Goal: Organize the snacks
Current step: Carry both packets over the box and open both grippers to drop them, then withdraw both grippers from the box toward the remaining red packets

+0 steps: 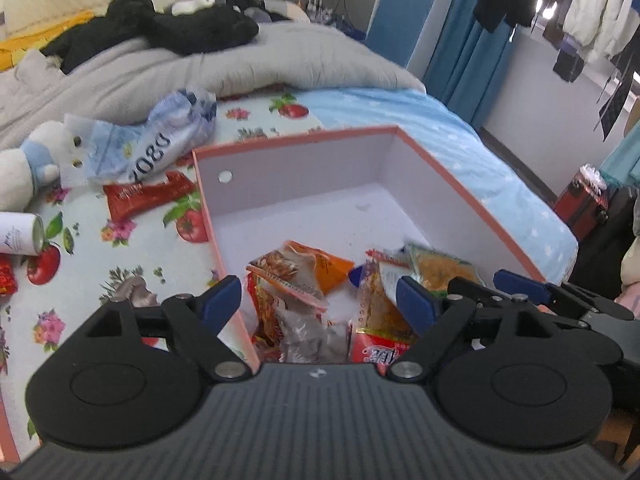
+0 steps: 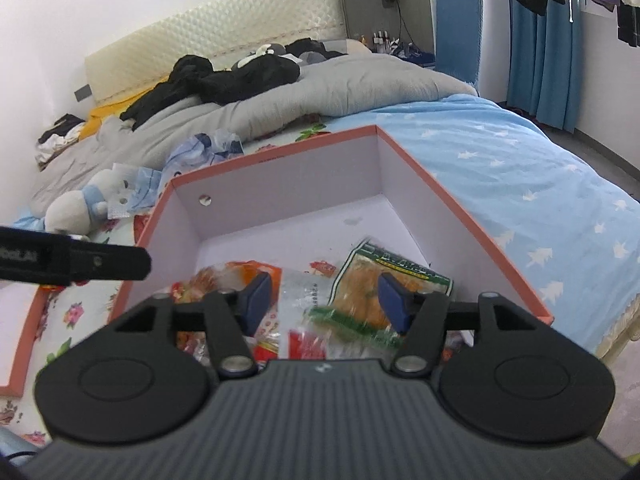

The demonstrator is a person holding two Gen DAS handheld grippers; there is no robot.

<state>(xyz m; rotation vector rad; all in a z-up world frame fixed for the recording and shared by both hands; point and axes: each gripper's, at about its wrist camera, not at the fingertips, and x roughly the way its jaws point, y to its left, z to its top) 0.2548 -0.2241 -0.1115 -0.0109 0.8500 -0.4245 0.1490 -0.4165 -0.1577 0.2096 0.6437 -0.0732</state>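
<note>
Both sets of tongs hang over a pink-rimmed cardboard box [image 1: 460, 184] on the bed [image 1: 500, 152]. The left tongs [image 1: 320, 300] are spread wide, pinching nothing, above an orange snack packet [image 1: 316, 268]. The right tongs [image 2: 324, 300] stand apart too — a green-edged snack packet [image 2: 384, 276] lies loose beneath. A red packet [image 1: 148, 196] stays outside the box.

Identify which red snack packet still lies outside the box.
The red packet on the floral sheet, left of the pink-rimmed box, below the blue-white bag; the others lie inside.
</note>
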